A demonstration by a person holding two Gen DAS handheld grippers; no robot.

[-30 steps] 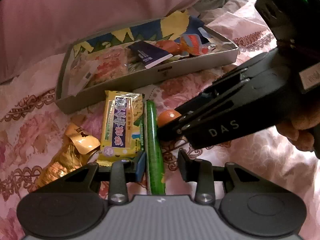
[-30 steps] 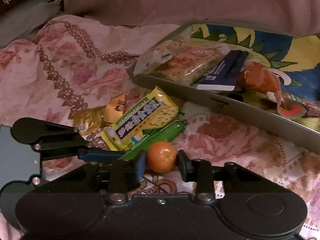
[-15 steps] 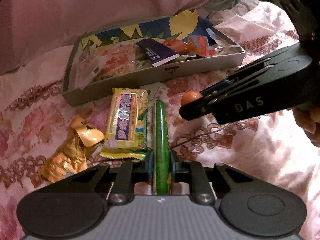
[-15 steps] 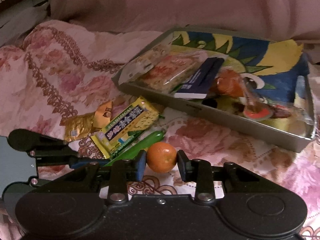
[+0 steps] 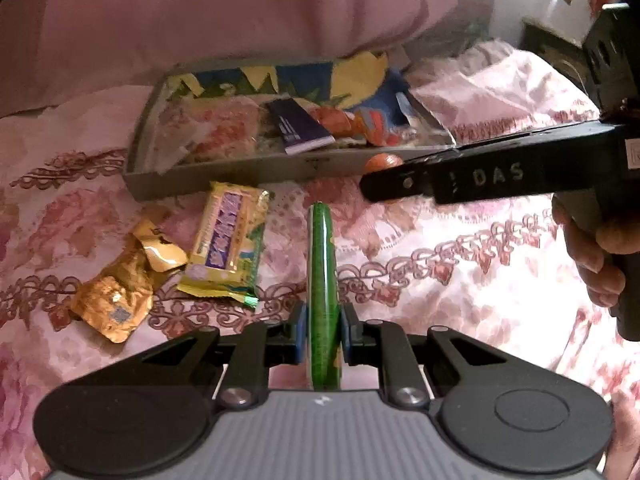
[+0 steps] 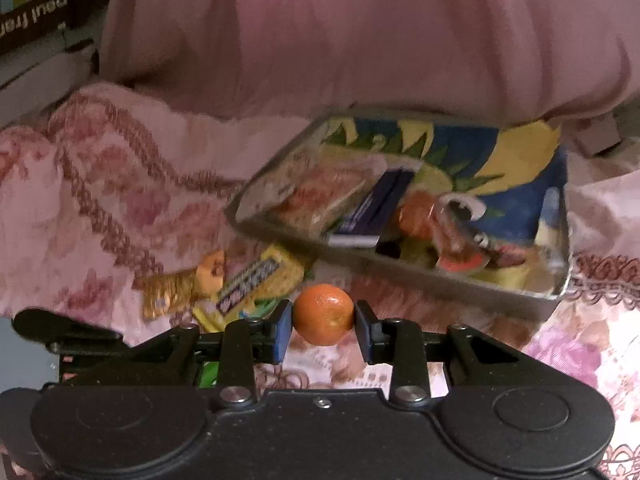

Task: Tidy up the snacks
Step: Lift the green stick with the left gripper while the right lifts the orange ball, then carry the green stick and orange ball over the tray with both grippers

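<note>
My left gripper is shut on a long green snack stick, which points away from me toward the tray and is lifted off the cloth. My right gripper is shut on a small orange mandarin. In the left wrist view the right gripper reaches in from the right, its mandarin just in front of the tray wall. The grey tray holds several wrapped snacks, among them a dark blue packet. In the right wrist view the tray lies ahead and to the right.
A yellow and purple snack bar and two gold wrappers lie on the flowered pink bedcloth left of the stick. A pink pillow rises behind the tray. A person's hand grips the right tool's handle. Dark boxes stand at far left.
The left jaws closed on the green stick and lifted it. The right gripper rose with the mandarin and moved toward the tray's front wall.
</note>
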